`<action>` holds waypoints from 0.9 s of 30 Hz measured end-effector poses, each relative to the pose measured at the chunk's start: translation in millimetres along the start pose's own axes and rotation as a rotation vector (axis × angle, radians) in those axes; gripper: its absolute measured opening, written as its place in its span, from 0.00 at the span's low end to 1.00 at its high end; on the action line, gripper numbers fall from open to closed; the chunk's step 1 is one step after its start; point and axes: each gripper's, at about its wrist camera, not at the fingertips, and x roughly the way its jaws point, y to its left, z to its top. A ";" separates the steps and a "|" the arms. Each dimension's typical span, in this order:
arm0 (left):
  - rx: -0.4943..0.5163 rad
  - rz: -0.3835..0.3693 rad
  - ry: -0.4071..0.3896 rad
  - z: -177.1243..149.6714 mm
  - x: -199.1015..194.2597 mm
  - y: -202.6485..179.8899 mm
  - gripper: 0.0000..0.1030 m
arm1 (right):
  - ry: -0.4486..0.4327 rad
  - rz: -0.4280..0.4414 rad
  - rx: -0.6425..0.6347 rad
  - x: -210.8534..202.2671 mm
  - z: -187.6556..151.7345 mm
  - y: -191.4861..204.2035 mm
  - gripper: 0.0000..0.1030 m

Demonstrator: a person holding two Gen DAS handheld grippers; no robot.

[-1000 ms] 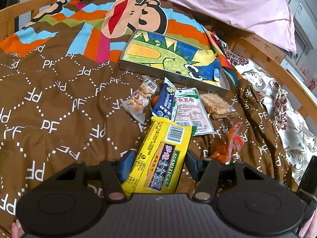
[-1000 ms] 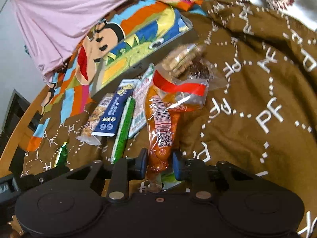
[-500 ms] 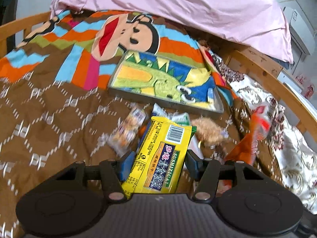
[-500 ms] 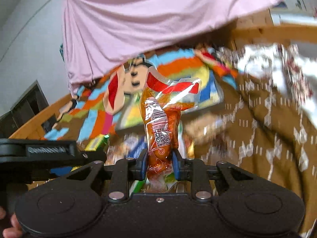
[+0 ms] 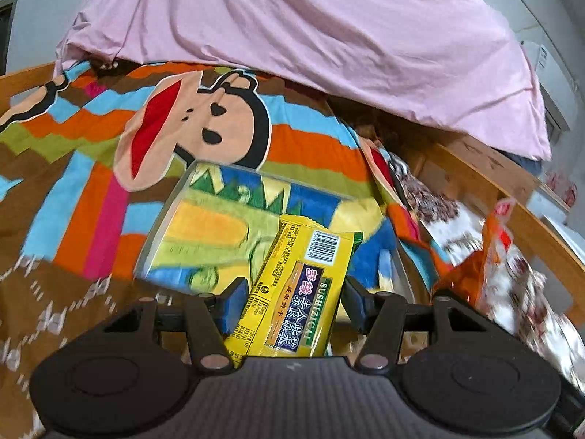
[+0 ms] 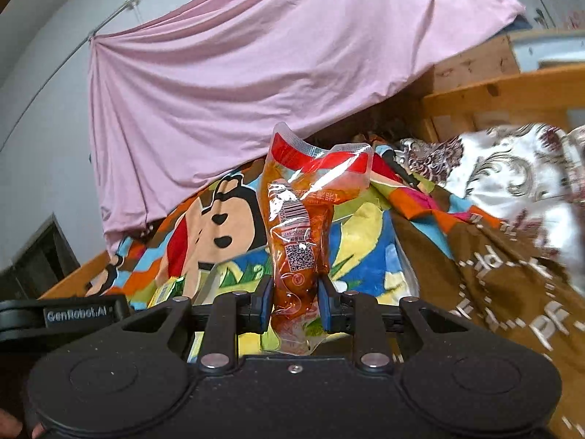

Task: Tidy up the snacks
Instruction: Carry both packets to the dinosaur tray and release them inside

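Note:
My left gripper (image 5: pixel 294 298) is shut on a yellow biscuit pack (image 5: pixel 298 289) and holds it above the near edge of the tray with the dinosaur cloth (image 5: pixel 219 226). My right gripper (image 6: pixel 294 307) is shut on an orange-red sausage pouch (image 6: pixel 298 226), held upright above the same tray (image 6: pixel 365 256). The pouch also shows at the right of the left wrist view (image 5: pixel 490 256). The left gripper's body (image 6: pixel 62 316) shows at the left of the right wrist view. The other snacks on the blanket are hidden below both views.
The tray lies on a cartoon-monkey blanket (image 5: pixel 204 120). A pink sheet (image 5: pixel 310 25) hangs behind. A wooden bed rail (image 5: pixel 512 197) and a floral cover (image 6: pixel 512 168) lie to the right. Brown patterned quilt (image 6: pixel 512 285) is near the right gripper.
Both grippers have lifted and moved forward toward the tray with their packs. The loose snacks on the quilt have dropped out of view.

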 end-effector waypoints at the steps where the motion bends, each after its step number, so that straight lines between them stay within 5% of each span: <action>1: -0.005 -0.001 -0.003 6.7 13.2 0.3 0.59 | -0.004 -0.004 -0.009 10.6 2.7 -1.9 0.26; 13: -0.036 -0.043 0.095 25.8 148.3 7.4 0.59 | 0.033 -0.075 -0.143 81.6 0.6 -32.3 0.26; 27: 0.066 -0.103 0.204 17.3 197.7 3.4 0.59 | 0.107 -0.120 -0.252 107.1 -18.7 -32.4 0.27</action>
